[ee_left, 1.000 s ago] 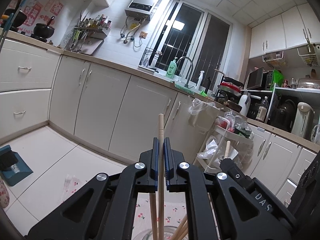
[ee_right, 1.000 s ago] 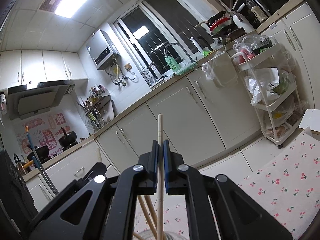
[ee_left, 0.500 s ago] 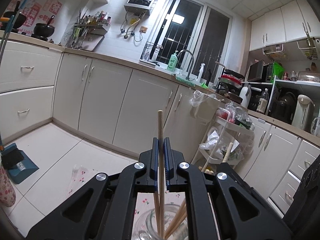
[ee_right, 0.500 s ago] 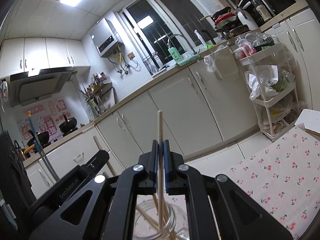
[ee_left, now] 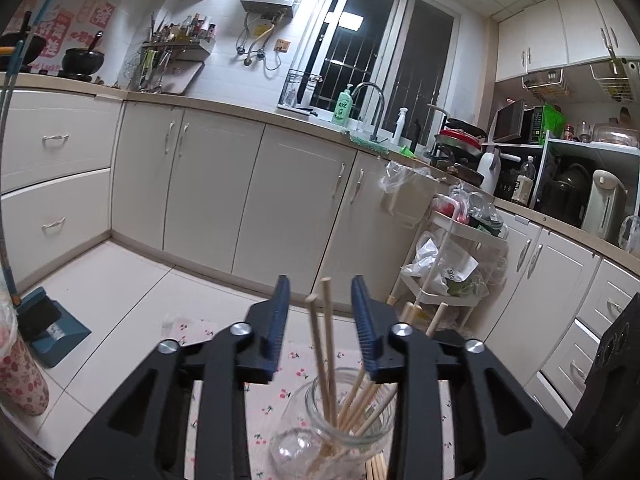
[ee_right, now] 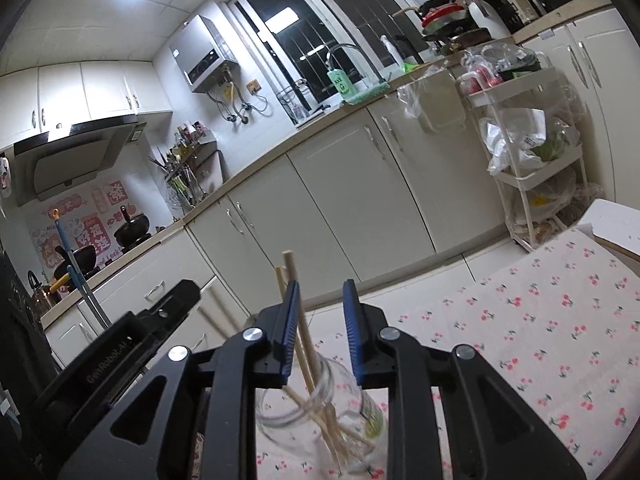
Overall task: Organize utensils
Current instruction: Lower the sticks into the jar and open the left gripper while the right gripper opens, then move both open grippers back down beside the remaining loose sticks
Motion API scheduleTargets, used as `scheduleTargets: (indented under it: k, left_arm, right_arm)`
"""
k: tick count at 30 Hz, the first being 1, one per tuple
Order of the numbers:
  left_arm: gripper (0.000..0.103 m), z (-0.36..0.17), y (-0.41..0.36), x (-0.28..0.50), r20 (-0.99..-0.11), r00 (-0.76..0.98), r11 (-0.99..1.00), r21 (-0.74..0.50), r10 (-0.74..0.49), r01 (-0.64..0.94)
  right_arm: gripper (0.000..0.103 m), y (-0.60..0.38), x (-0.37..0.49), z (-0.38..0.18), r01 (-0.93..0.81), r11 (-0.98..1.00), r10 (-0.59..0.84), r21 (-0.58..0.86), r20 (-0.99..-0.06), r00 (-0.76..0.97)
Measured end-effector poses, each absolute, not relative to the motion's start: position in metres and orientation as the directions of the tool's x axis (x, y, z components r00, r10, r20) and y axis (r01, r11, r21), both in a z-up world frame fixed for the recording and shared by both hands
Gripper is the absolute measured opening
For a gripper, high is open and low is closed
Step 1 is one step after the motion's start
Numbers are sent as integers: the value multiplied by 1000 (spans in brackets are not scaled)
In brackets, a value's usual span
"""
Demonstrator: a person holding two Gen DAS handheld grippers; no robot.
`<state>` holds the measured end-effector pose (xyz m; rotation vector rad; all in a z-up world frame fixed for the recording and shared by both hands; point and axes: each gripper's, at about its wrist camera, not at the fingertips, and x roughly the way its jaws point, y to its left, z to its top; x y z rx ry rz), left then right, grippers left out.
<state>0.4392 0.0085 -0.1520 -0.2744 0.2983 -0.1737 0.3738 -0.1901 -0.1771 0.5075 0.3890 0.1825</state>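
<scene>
A clear glass jar [ee_left: 296, 440] stands on the cherry-print tablecloth [ee_left: 264, 400] and holds several wooden chopsticks [ee_left: 326, 344]. My left gripper [ee_left: 320, 292] hovers just above it. Its jaws are opening, and two chopsticks stand loose between the blue pads, touching neither. In the right wrist view the same jar [ee_right: 360, 412] sits under my right gripper [ee_right: 321, 292]. Its jaws are also opening. Two chopsticks [ee_right: 296, 304] lean beside its left pad, and the pads do not press on them. The left gripper's black body [ee_right: 132, 344] sits close on the left.
More chopsticks [ee_left: 378, 468] lie on the cloth by the jar. A floral cup [ee_left: 20, 380] stands at the far left edge. Beyond the table are cream cabinets [ee_left: 208, 184], a white trolley [ee_left: 452, 264] full of bags, and a blue dustpan [ee_left: 48, 328] on the floor.
Each gripper was shut on one upright chopstick. Both jaws have now parted, and the chopsticks have dropped into the jar, which shows more fully below.
</scene>
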Motion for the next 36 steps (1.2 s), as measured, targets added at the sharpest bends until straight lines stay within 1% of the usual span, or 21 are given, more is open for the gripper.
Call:
scheduleTargets:
  k: [7,11,14,19,24,28,29,36]
  left_arm:
    - [43,-157,10,417,-313,929,955,-277,-196,108]
    - [49,-164,13,406,-354,917,956,-279,-186,86]
    - [51,-174,15,400,-397,899,959,-274,-183,74]
    - [55,-196,14,392,-478,858,963,-260,-188,66]
    - [59,-220,6,383,-559,805,969,-234,-199,77]
    - [60,-235,3,379,-599,776,972,-224,-199,76]
    - [61,-237,2,378,-606,770,972,-225,-199,74]
    - [67,-241,-4,376,-627,753,972,-221,-199,73]
  right_arm:
    - [28,-204,352,-182,-35,872,245,487,-375,894]
    - [35,-210,341,-186,-1,885,224,466,-424,877]
    - [35,-214,334,-193,24,907,199,421,-478,856]
    - [35,-220,329,-219,74,941,152,330,-609,779]
    - [35,-218,323,-244,68,964,137,258,-699,702]
    - [35,-209,323,-253,45,975,131,217,-728,673]
    - [37,-206,323,-255,39,977,131,211,-733,667]
    - [38,-193,325,-261,9,986,123,165,-774,621]
